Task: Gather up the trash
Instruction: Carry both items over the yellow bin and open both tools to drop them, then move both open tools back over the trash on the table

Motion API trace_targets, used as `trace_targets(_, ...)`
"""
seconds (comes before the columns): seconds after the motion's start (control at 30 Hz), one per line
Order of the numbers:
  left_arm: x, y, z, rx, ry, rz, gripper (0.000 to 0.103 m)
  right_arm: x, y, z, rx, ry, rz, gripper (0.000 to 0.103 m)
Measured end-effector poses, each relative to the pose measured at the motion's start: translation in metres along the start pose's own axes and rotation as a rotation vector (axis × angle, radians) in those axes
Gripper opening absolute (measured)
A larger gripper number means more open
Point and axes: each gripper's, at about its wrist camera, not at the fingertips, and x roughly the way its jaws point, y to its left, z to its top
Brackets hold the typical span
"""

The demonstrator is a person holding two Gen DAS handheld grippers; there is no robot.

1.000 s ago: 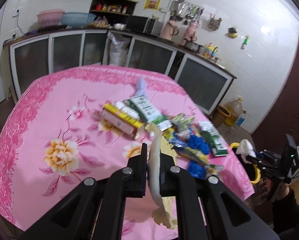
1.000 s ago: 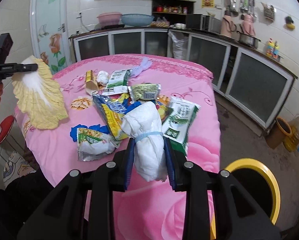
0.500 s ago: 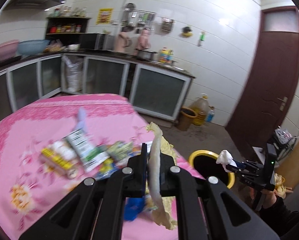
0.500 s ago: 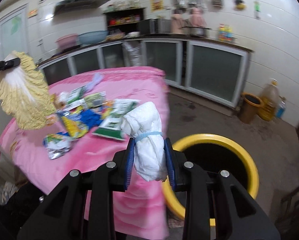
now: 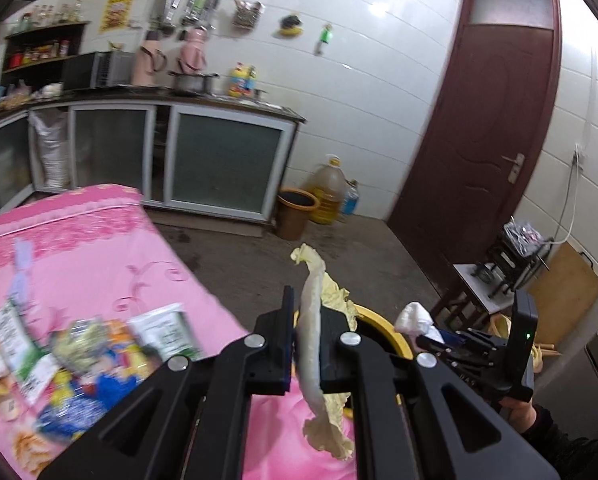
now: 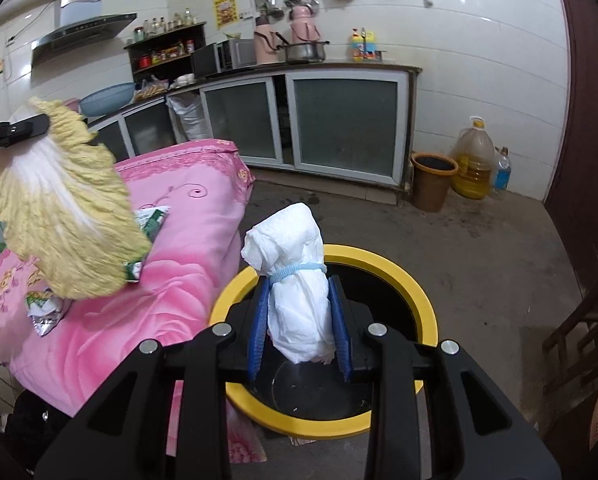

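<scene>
My left gripper (image 5: 305,320) is shut on a pale yellow cabbage leaf (image 5: 313,344), which hangs over the pink table's corner. The same cabbage leaf (image 6: 63,208) shows wide and frilly at the left of the right wrist view. My right gripper (image 6: 299,308) is shut on a rolled white diaper (image 6: 297,284) bound with a light blue band. It hovers above the open yellow-rimmed bin (image 6: 415,276) on the floor. In the left wrist view the bin (image 5: 383,326) peeks out behind the leaf, with the diaper (image 5: 413,316) beside it.
Several wrappers and packets (image 5: 99,356) lie on the pink flowered tablecloth (image 5: 99,248). A brown bucket (image 6: 433,180) and an oil jug (image 6: 473,160) stand by the cabinets. A dark red door (image 5: 483,152) and a small stool (image 5: 479,280) are to the right.
Both grippers swung right, away from the table's middle. The diaper went from over the tablecloth to over the yellow bin. The leaf travelled to the table's corner near the bin.
</scene>
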Motion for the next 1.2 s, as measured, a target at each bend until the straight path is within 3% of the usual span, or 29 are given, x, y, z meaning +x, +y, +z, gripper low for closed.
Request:
trace_targets(0.33,0.104,-0.032,-0.004,0.007,0.095,-0.044,0.006,0.027,-0.028,-0.004,0.053,0.06,-0.036,0.029)
trace_targets(0.6,0.143,-0.053,-0.008,0.031,0.137,-0.04,0.006,0.043,-0.038,-0.01,0.073,0.105,-0.072,0.029)
trace_targets(0.73,0.155,-0.058,-0.01,0.05,0.143,0.002,0.008,0.054,-0.041,-0.012,0.087,0.14,-0.091,0.033)
trace_targets(0.77,0.156,-0.059,-0.01,0.052,0.143,0.009,0.012,0.056,-0.043,-0.014,0.095,0.148,-0.098,0.038)
trace_targets(0.8,0.157,-0.06,-0.011,0.049,0.144,0.007,0.016,0.056,-0.043,-0.014,0.1,0.15,-0.1,0.049)
trace_targets(0.83,0.157,-0.059,-0.011,0.041,0.141,0.001,0.03,0.056,-0.044,-0.015,0.111,0.147,-0.102,0.057)
trace_targets(0.87,0.155,-0.057,-0.011,0.024,0.131,0.008,0.053,0.055,-0.045,-0.016,0.12,0.142,-0.1,0.058)
trace_targets(0.93,0.148,-0.053,-0.01,0.0,0.097,0.026,0.08,0.056,-0.047,-0.016,0.116,0.149,-0.115,0.058)
trace_targets(1.2,0.105,-0.035,-0.009,0.01,0.016,0.143,0.095,0.033,-0.042,-0.023,0.096,0.112,-0.144,0.058)
